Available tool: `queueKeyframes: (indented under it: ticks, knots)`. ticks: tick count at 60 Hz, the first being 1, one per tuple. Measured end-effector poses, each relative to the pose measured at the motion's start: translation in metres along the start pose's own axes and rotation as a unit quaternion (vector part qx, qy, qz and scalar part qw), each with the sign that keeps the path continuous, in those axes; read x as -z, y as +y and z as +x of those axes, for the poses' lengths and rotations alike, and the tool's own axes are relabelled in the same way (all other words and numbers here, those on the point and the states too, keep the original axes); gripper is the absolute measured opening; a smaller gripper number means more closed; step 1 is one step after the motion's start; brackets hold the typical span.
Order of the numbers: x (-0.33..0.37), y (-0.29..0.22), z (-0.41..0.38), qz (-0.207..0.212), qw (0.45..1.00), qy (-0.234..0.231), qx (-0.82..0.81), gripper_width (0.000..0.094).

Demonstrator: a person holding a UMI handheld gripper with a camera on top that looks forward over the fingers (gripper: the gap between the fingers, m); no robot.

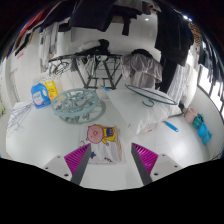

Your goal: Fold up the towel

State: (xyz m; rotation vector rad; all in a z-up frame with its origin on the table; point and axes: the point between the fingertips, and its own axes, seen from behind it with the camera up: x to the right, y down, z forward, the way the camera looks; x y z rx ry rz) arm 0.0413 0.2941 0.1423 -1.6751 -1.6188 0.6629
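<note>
Gripper (111,158) gapes wide, holding nothing, one pink towel (97,132) lying just ahead.

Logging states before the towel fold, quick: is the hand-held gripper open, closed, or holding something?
Hand-held gripper: open, holding nothing; its fingers hang apart above the bare white table, touching nothing.

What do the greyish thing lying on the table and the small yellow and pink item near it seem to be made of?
The greyish towel looks like soft woven cloth: it lies rumpled with a matte, patterned surface. The yellow and pink item seems to be smooth plastic or card, judging by its flat bright colours, though I cannot be sure. The white table looks hard and smooth. The gripper has its jaws open, holding nothing.
</note>
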Motion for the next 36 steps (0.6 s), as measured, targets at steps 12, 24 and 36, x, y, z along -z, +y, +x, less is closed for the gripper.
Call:
queueKeyframes:
  ticks: [12,24,36]
  knots:
    - [0.151,0.009,0.003,-0.007,1.0,-0.005,-0.011,0.0848]
    - [0.196,0.036,0.002,-0.013,1.0,0.009,-0.021,0.0848]
    - [0.192,0.039,0.009,-0.018,0.999,0.026,-0.03,0.0856]
